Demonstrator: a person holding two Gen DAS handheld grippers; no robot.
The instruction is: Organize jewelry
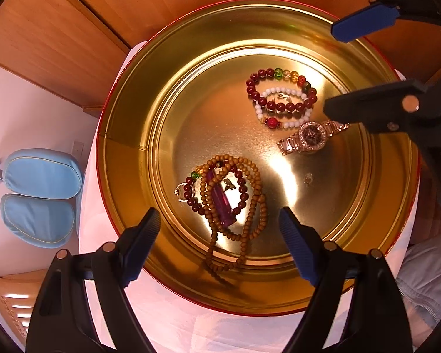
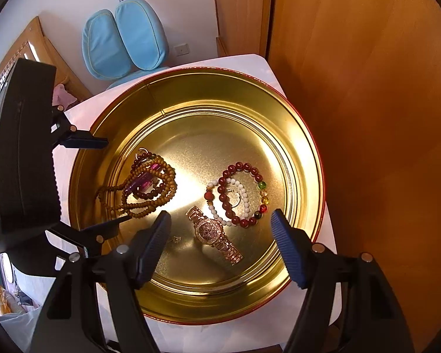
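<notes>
Both tongs spread, empty, hovering over gold tin (image 2: 302,135) on the desk. Left tongs (image 1: 220,235) sit above wooden bead necklace (image 1: 235,206); right tongs (image 2: 220,235) above watch (image 2: 211,232), beside the bracelets (image 2: 244,194). Judgement: between placements; next move needs a fresh target chosen.
</notes>
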